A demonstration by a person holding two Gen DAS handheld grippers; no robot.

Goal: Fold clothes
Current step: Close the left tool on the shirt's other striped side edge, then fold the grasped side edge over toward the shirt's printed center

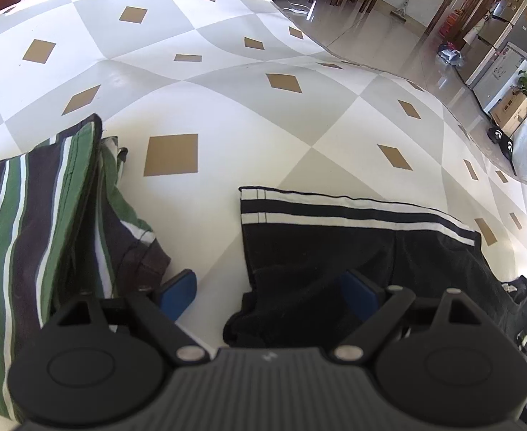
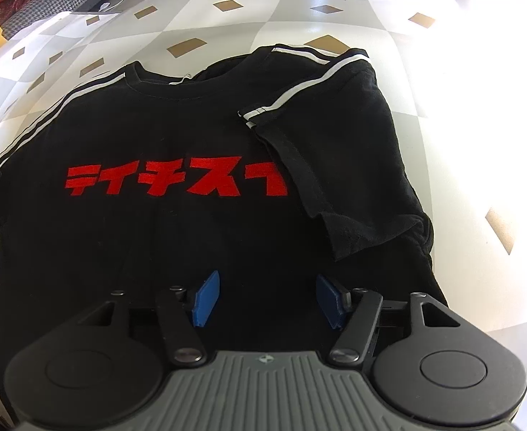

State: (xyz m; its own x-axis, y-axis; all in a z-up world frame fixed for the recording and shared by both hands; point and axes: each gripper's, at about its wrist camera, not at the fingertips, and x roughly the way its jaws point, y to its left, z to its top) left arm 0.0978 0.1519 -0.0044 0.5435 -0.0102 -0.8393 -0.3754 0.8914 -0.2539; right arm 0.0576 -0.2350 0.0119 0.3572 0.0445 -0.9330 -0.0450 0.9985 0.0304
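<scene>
Shirt point(image 2: 191, 186), black, lies flat on the table point(image 1: 227, 72), one sleeve point(image 2: 335, 165) folded in, likely to narrow it. We hold both tools point(image 1: 269, 292) point(image 2: 267, 300) released above it. Striped clothes point(image 1: 41, 215) sit folded nearer the table's left edge.

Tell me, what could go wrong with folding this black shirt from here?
The folded-in sleeve lies loosely on the black T-shirt and could flop back when the shirt is lifted. The left gripper is open beside the striped garment and might snag it. Both grippers are open, the right gripper too, so a shallow pinch may slip.
</scene>
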